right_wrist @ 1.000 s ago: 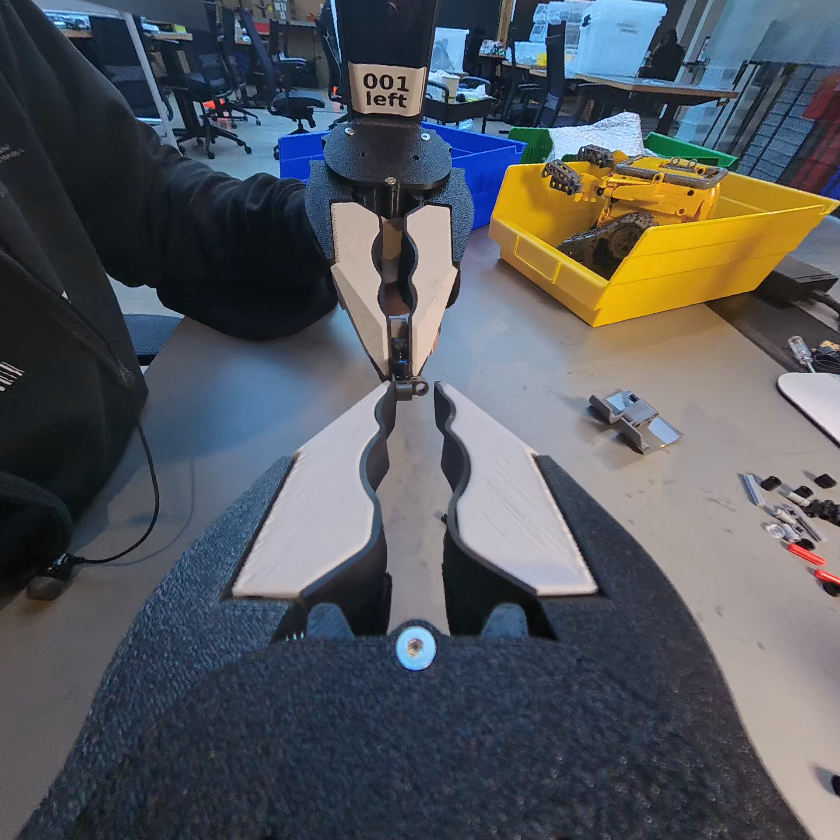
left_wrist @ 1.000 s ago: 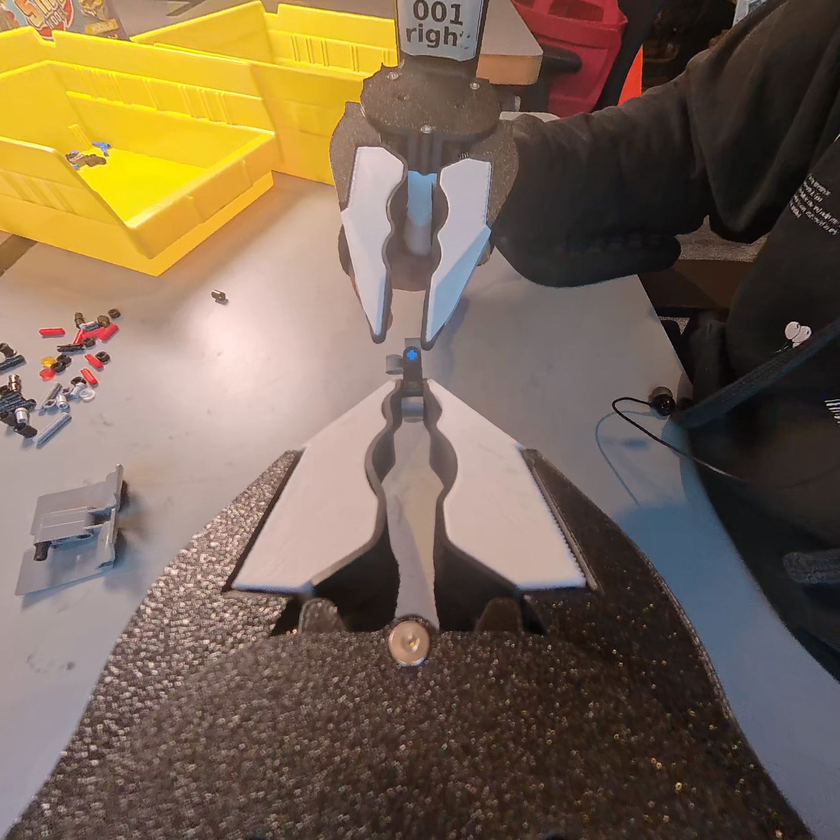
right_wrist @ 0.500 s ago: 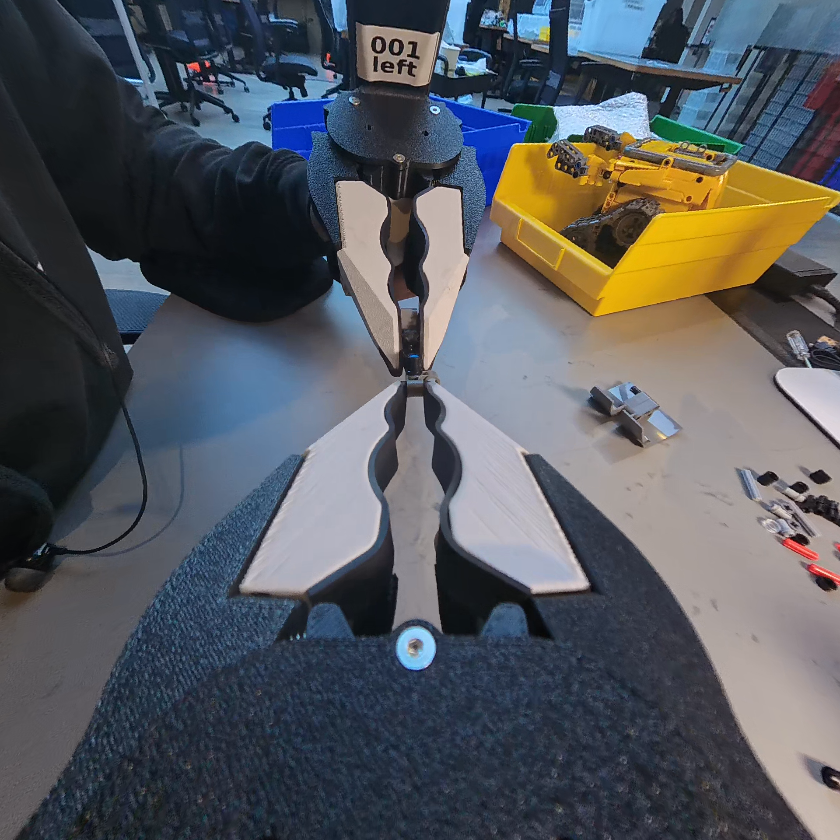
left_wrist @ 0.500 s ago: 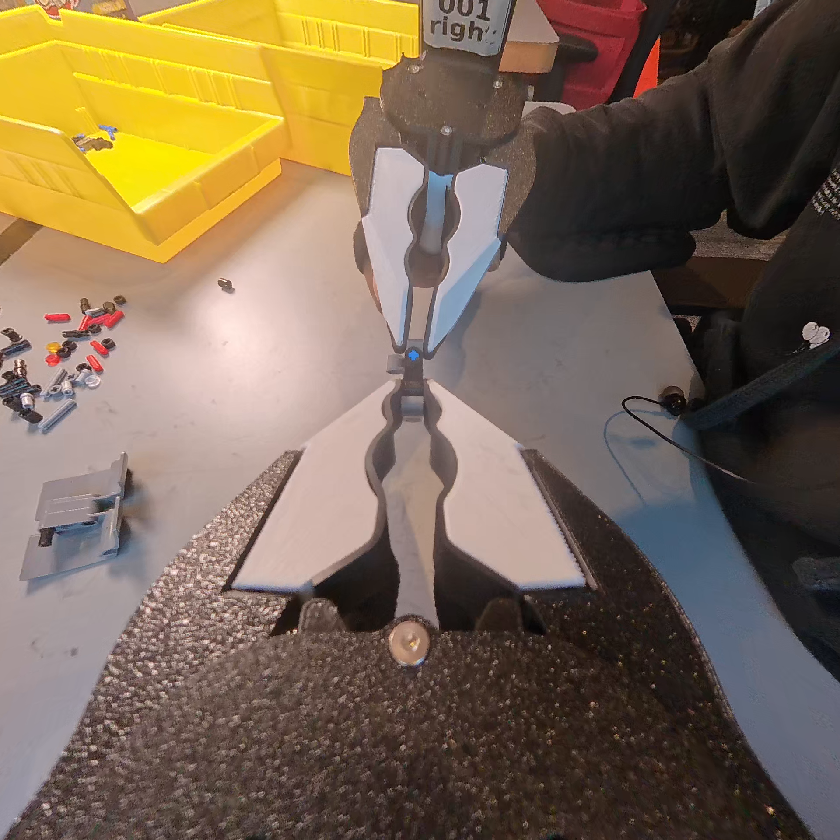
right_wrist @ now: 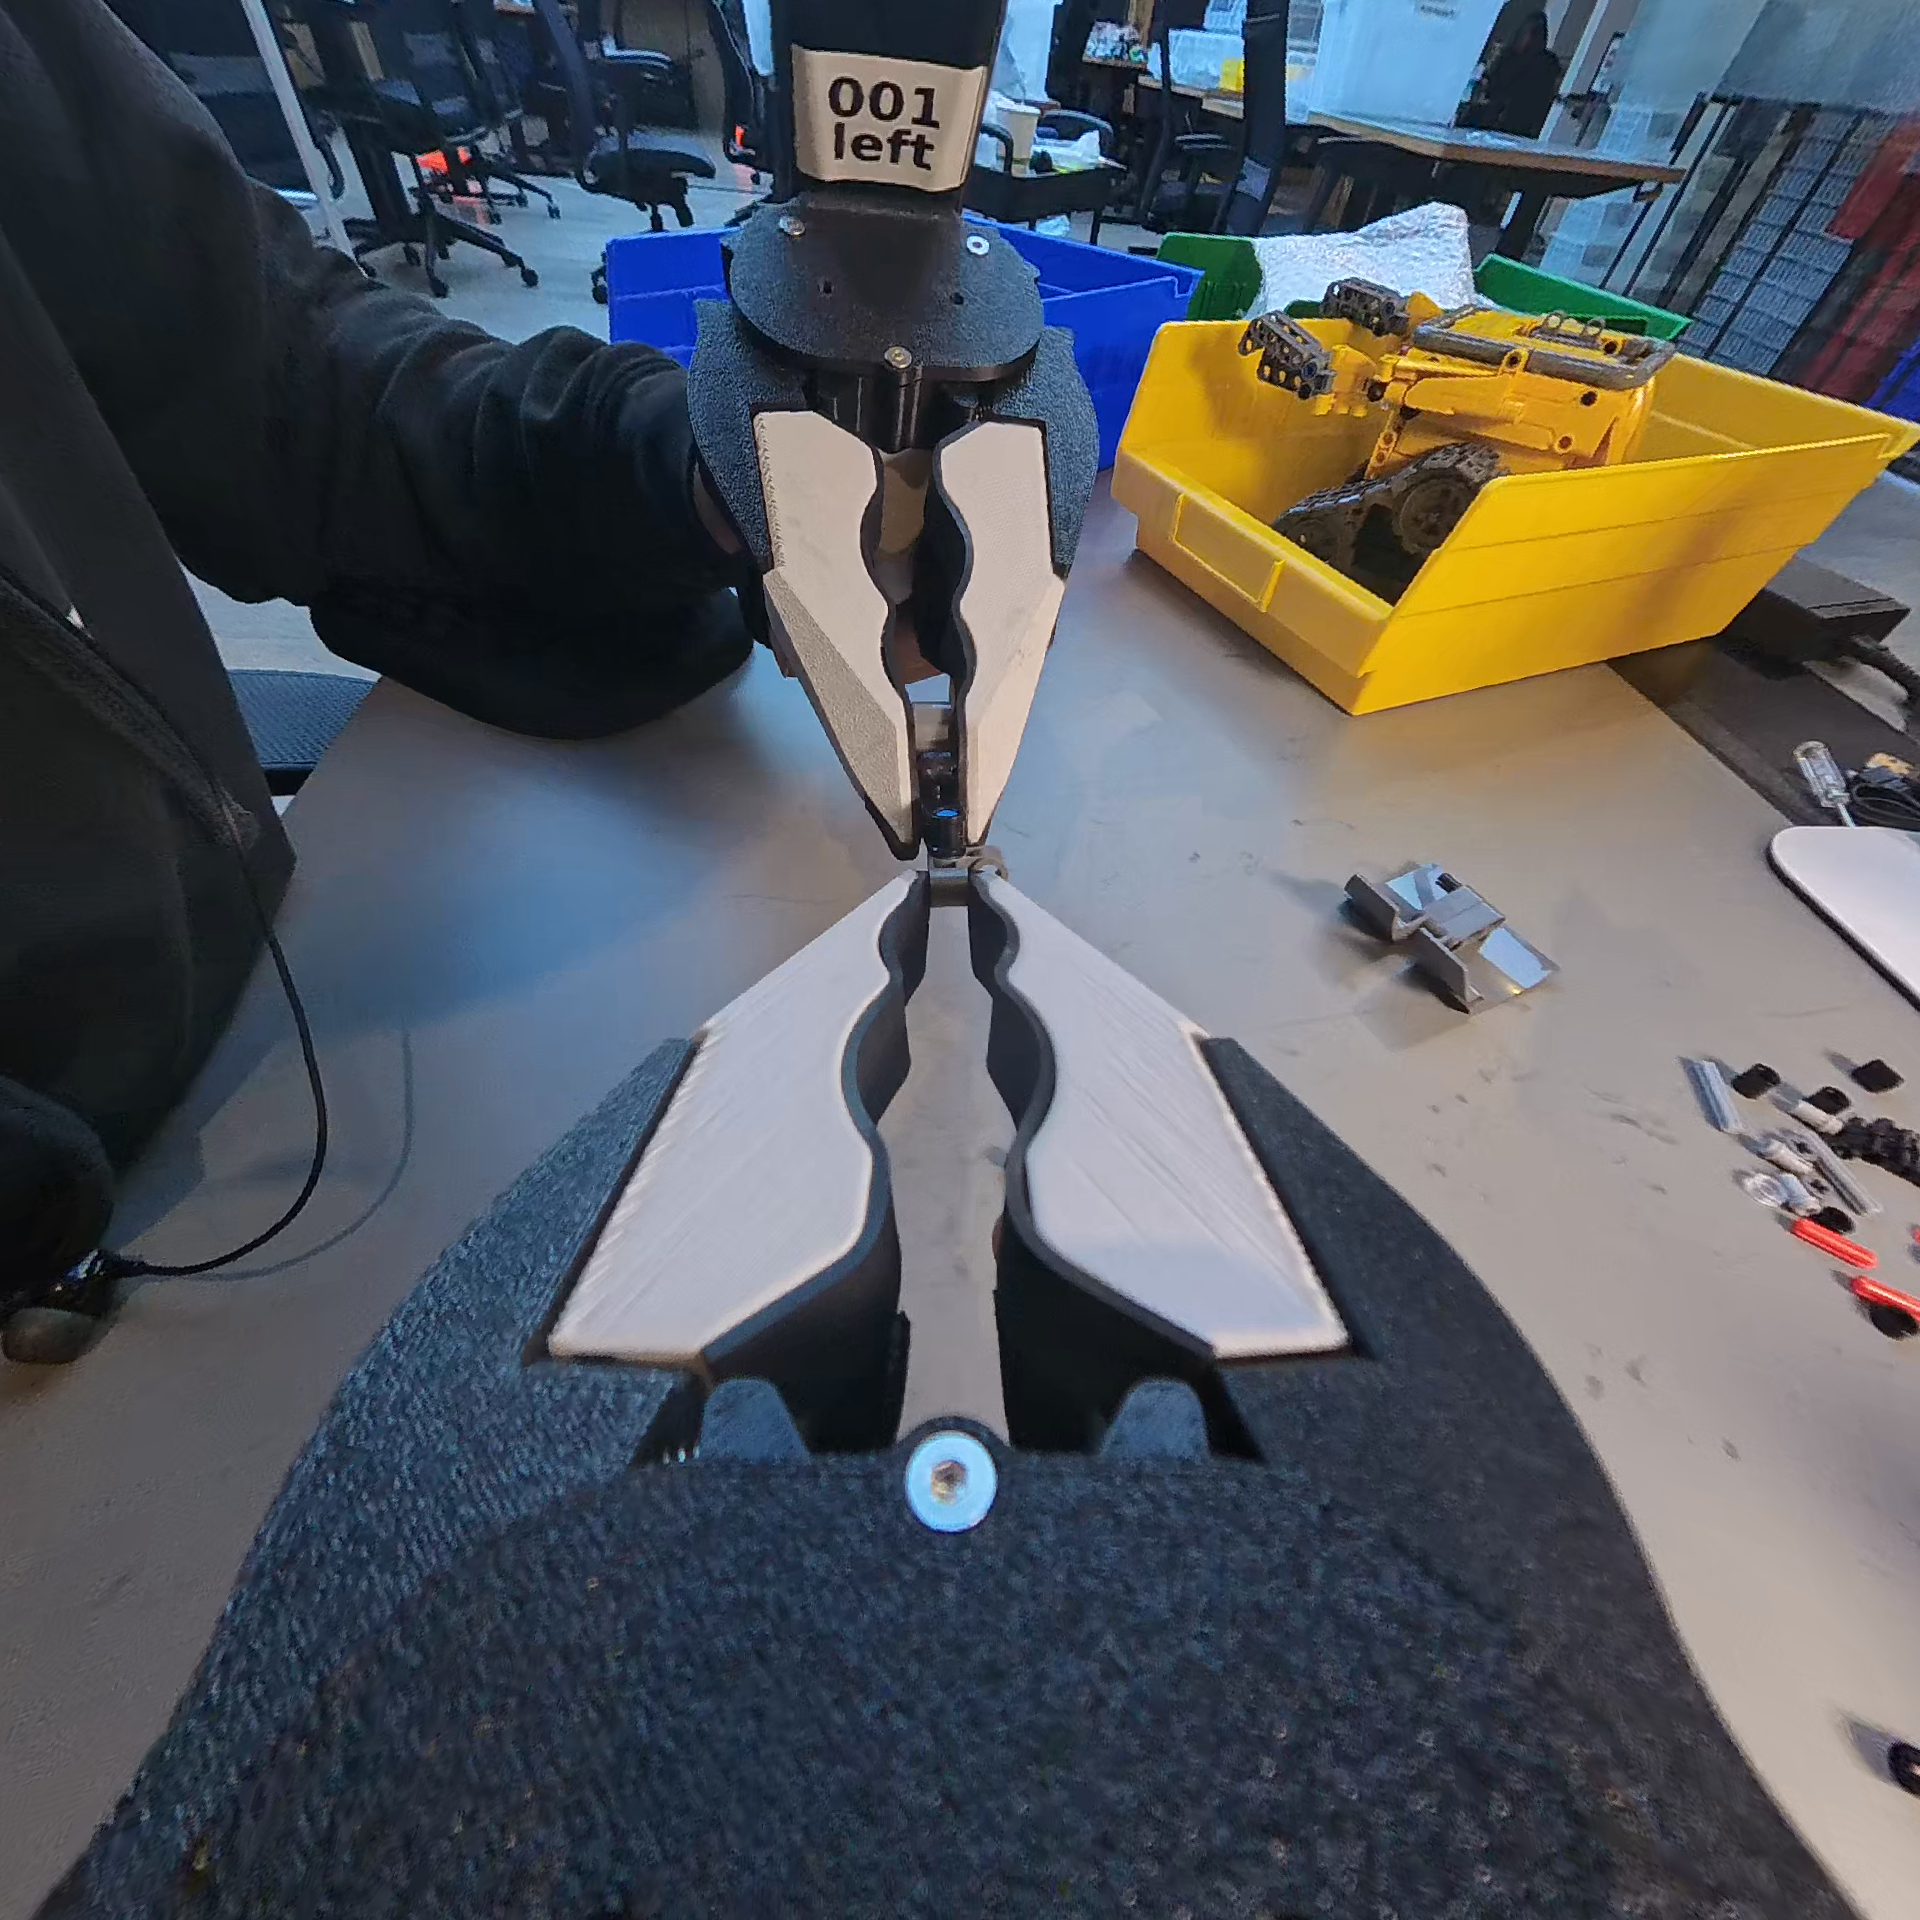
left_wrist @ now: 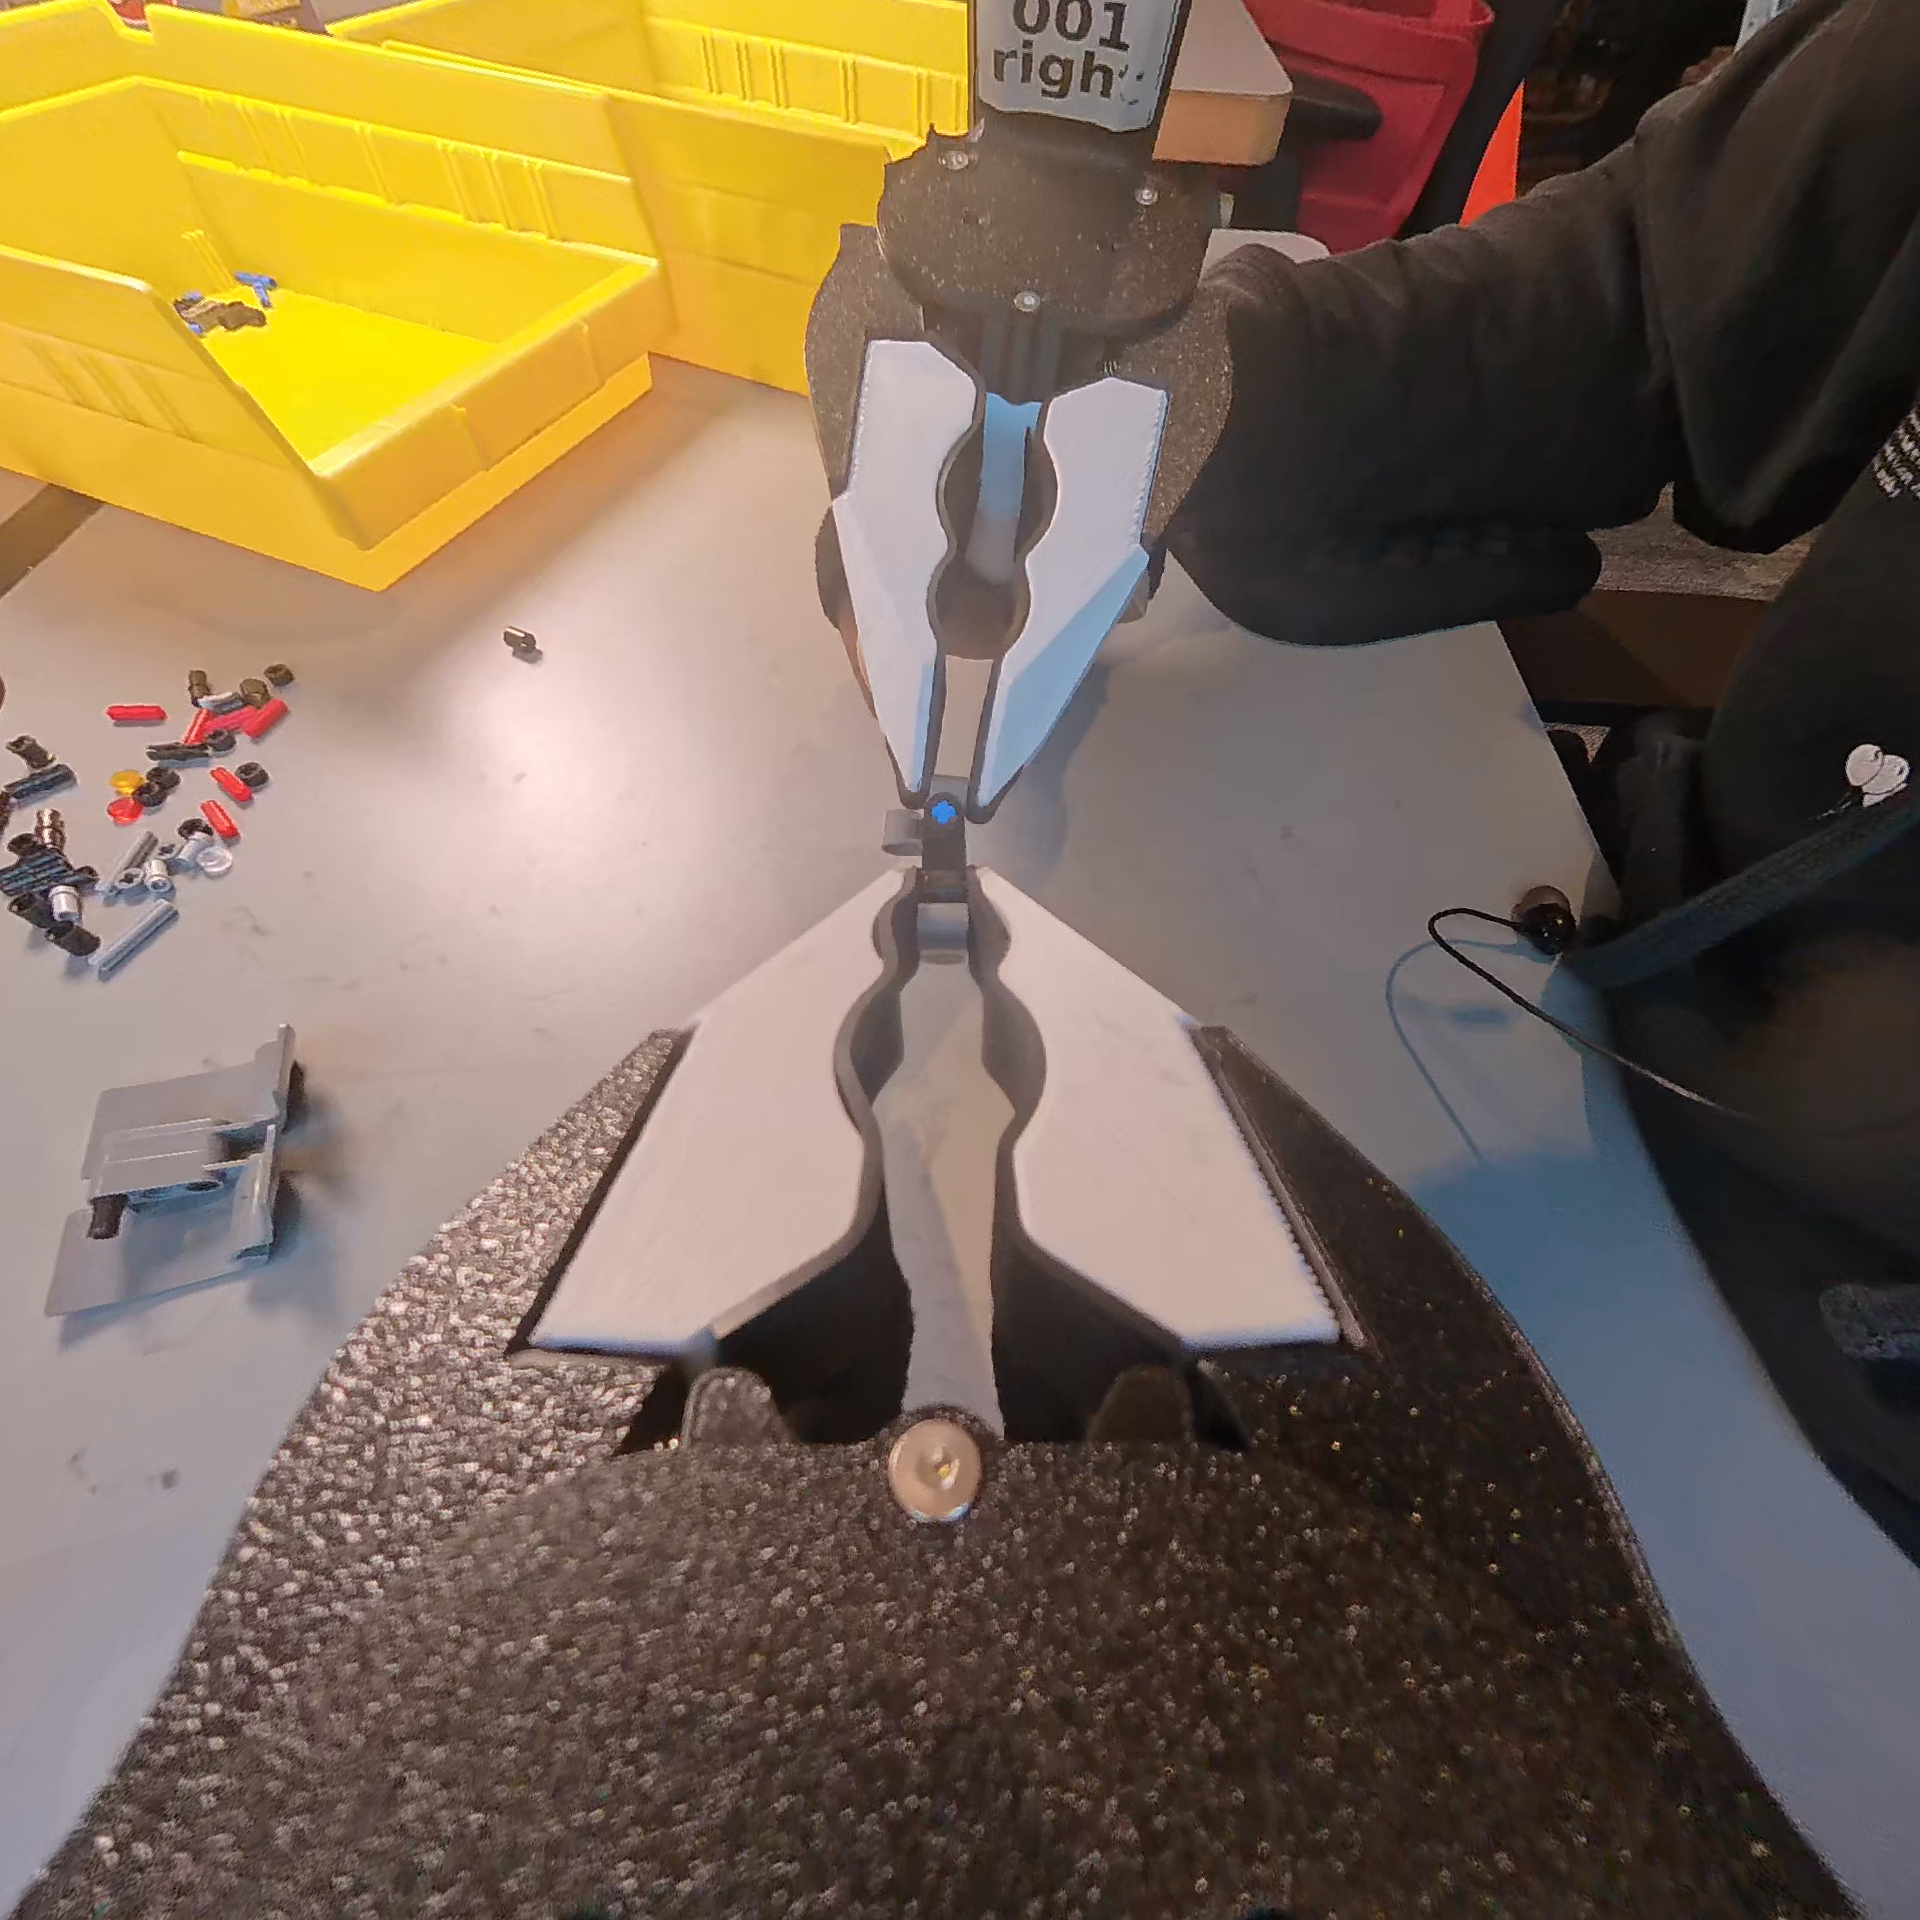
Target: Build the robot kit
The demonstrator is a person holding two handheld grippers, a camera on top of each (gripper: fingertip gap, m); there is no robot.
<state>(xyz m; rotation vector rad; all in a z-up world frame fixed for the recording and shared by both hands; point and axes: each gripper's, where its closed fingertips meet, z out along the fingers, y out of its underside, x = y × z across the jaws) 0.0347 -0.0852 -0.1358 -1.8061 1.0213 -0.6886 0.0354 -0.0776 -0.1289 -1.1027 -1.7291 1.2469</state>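
Both tongs pinch small part (left_wrist: 940, 831) (grey/black).

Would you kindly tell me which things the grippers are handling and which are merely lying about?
Handled: small dark plastic connector with blue pin, gripped by left gripper and right gripper.
Lying about: grey plastic panel; scattered red, black and grey plastic pins; yellow plastic bin.
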